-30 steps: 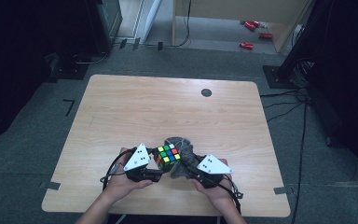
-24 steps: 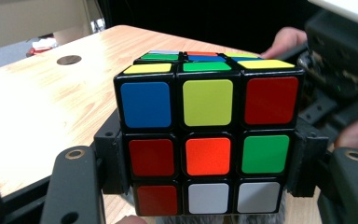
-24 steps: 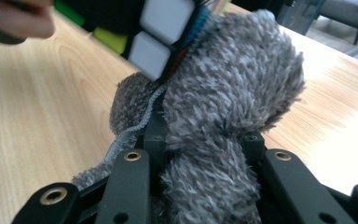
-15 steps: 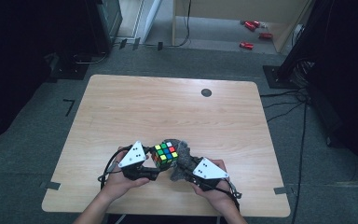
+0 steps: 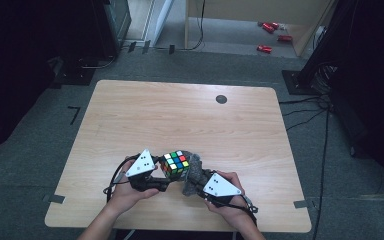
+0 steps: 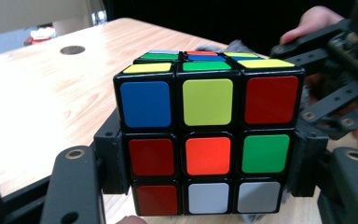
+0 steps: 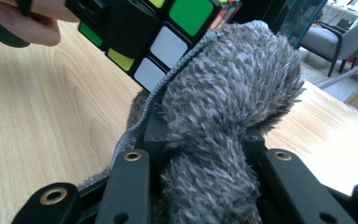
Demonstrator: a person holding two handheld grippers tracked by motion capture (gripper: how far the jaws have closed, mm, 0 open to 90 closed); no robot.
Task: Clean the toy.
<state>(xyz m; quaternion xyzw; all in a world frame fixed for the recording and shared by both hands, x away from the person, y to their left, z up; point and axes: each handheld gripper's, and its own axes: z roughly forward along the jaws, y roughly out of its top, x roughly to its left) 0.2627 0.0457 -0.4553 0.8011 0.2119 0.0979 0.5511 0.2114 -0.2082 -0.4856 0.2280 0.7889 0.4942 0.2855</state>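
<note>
Nearest the person, at the front edge of the table (image 5: 130, 120), the puzzle cube (image 5: 175, 163) was held clear of the wood between the fingers of the left gripper (image 5: 159, 176), which were clamped on its two lower side faces. From the right, a grey fluffy cloth (image 5: 194, 172) was gripped in a bunch by the fingers of the right gripper (image 5: 196, 184), and its pile was pressed against the cube's right-hand side. In the right gripper view the cloth's hemmed edge (image 7: 168, 84) was seen lying along a white sticker. The wiping was judged to be under way on one face; the top and near faces were left uncovered, so most of the cube remained to be gone over. Farther off, a small dark disc (image 5: 221, 99) lay on the bare wood.
</note>
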